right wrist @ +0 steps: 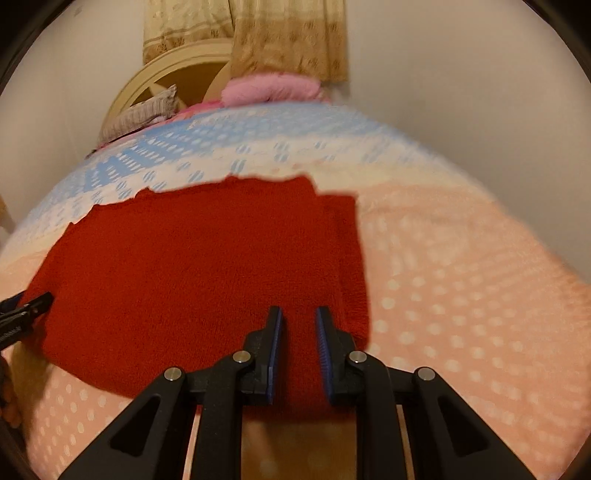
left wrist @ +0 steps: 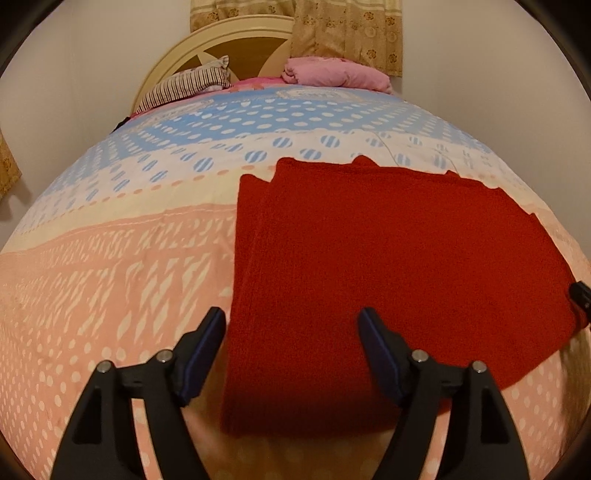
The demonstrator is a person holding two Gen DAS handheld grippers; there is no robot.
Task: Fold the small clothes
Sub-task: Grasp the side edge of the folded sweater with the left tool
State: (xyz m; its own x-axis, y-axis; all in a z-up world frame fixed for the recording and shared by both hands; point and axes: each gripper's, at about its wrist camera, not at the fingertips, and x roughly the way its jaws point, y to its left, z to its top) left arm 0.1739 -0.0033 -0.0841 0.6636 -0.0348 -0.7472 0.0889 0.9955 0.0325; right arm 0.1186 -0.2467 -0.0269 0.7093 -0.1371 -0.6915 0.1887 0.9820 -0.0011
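A red knitted garment (left wrist: 388, 258) lies folded into a rough rectangle on the bed, with a layer peeking out along its left side. My left gripper (left wrist: 291, 314) hovers over its near left corner, jaws wide open, and the cloth lies below them untouched. In the right wrist view the same garment (right wrist: 184, 277) fills the middle. My right gripper (right wrist: 299, 312) sits at its near right edge with the jaws nearly together and a strip of red fabric pinched between the blue pads. The right gripper's tip (left wrist: 581, 295) shows at the garment's right edge, and the left gripper's tip (right wrist: 26, 306) at its left edge.
The bed carries a dotted pink, cream and blue sheet (left wrist: 110, 277). A striped pillow (left wrist: 188, 86) and a pink bundle (left wrist: 332, 74) rest against the cream headboard (left wrist: 207, 44) at the far end. White walls flank the bed, and a patterned curtain (left wrist: 343, 33) hangs behind it.
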